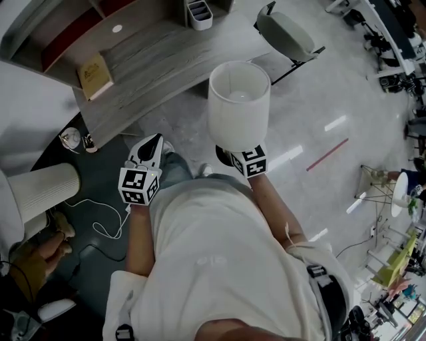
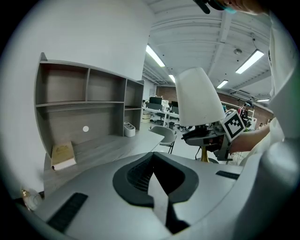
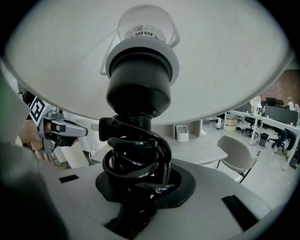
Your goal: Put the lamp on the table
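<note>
White shade up, the lamp is off the surface, carried upright in the air over the floor on the near side of it, close to its front edge but not yet above the wood-grain top. The right hand-held gripper is clamped on the lamp's dark stem just under the shade, and the right gripper view shows a black cord coiled round that stem right where the jaws bite. The left hand-held gripper holds nothing; its jaws meet in a point, and it rides level with the lamp, also short of the surface's front edge. I judge the step in hand to be the carry: the lamp is lifted and being brought to the surface, with the set-down not yet done. On the surface a book leans at the back left and a holder sits at the far right, so the broad bare middle looks like the best spot. The next move calls for bringing the lamp over that middle stretch, keeping it upright, and lowering it until its base sits flat before the jaws let go. The base is hidden under the shade, so the touch-down must be judged with care, and the loose cord should be kept from catching under it.
</note>
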`<action>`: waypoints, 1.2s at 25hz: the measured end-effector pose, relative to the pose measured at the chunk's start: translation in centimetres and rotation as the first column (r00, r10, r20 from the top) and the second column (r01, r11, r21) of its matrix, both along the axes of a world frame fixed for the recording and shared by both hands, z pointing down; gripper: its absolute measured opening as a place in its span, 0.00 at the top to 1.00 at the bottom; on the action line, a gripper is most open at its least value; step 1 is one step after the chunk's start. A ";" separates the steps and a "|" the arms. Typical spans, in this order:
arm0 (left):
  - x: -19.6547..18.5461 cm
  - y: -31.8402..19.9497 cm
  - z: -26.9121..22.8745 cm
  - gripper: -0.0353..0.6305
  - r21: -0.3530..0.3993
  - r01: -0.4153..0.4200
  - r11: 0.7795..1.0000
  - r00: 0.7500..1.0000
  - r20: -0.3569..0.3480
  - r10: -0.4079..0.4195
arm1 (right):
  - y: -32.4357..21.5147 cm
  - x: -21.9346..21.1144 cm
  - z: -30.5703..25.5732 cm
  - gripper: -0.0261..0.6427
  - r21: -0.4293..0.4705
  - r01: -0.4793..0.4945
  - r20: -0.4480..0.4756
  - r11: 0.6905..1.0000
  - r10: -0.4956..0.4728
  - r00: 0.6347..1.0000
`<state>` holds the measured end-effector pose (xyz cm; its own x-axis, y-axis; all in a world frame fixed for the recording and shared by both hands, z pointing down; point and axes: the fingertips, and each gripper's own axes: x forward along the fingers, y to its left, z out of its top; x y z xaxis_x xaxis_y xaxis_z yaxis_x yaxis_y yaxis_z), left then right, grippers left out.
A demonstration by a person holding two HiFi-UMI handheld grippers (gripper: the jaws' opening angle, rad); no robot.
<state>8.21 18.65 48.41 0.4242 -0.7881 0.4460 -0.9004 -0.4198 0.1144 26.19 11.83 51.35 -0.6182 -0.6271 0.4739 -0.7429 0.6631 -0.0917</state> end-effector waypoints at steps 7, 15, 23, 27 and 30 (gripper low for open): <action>-5.5 -5.1 -0.3 0.93 0.007 -0.030 1.000 0.999 -0.014 0.030 | -4.3 -4.0 -0.3 0.79 -0.001 -0.064 -0.004 0.998 0.063 0.998; -12.1 -10.2 -0.5 0.93 0.004 -0.068 0.998 0.997 -0.025 0.068 | -9.6 -10.6 -0.5 0.79 -0.008 -0.111 -0.001 0.994 0.111 0.994; -18.7 -13.2 -0.2 0.93 0.004 -0.086 0.996 0.996 -0.026 0.086 | -14.7 -17.2 -0.1 0.79 0.012 -0.133 0.004 0.991 0.133 0.991; -21.2 -14.1 0.2 0.93 -0.007 -0.084 0.996 0.996 -0.026 0.083 | -16.9 -19.9 0.3 0.79 0.018 -0.118 0.004 0.993 0.118 0.993; -22.6 -14.7 0.3 0.93 -0.013 -0.072 0.997 0.997 -0.022 0.072 | -18.6 -21.6 0.6 0.79 0.030 -0.102 -0.007 0.994 0.102 0.995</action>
<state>-14.43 3.96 48.70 0.4889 -0.7490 0.4471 -0.8653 -0.4815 0.1394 4.61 -6.78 51.94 -0.5461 -0.7007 0.4591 -0.8076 0.5860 -0.0662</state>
